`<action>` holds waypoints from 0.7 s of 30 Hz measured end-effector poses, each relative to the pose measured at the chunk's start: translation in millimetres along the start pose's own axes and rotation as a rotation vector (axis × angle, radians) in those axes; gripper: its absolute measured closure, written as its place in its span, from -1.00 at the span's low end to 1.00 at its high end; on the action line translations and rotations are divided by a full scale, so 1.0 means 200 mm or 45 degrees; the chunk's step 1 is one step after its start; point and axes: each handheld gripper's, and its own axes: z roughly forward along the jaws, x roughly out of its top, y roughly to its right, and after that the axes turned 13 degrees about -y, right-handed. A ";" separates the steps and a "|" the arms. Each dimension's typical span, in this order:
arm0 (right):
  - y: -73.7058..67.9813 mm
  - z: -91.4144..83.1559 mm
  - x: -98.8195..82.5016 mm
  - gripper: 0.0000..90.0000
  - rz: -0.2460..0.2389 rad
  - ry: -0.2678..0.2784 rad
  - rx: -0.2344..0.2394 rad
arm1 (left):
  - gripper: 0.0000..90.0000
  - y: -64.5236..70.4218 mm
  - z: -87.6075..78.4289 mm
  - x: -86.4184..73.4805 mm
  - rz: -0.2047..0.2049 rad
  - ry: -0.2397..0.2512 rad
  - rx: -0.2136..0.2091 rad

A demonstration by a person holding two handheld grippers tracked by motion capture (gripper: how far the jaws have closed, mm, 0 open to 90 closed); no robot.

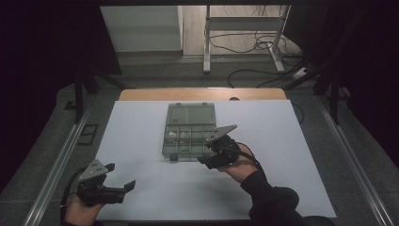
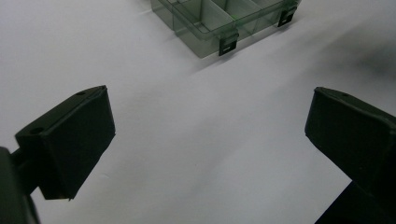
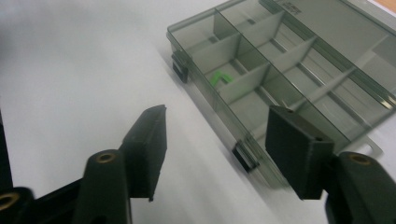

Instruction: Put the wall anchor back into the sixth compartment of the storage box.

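My right gripper, jaws partly apart and empty, sits mid-frame at the clear compartment box's near edge; my left gripper, lower left, gapes wide.

A smoky clear compartment box lies open and flat mid-table, its lid folded back toward twelve o'clock; a small green piece sits in a front compartment.

Organizer box: translucent smoky grey plastic, smooth and glossy, with thin dividers of the same plastic and black plastic latches. Small green piece inside looks like shiny plastic. White sheet under my claws: matt, smooth, paper-like. Table edge beyond it: light wood finish. My right gripper has matt black jaws with brass-coloured metal screws.
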 end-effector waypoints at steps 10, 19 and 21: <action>0.00 -0.06 -0.10 -0.43 0.023 0.012 -0.051 | -0.95 0.00 0.00 0.00 0.001 -0.001 0.000; 0.01 -0.09 -0.17 -0.61 0.039 -0.016 -0.076 | -0.96 0.00 0.00 0.00 -0.008 0.005 0.000; 0.01 -0.10 -0.18 -0.63 0.040 -0.009 -0.085 | -0.96 0.00 0.00 0.00 -0.010 0.007 -0.002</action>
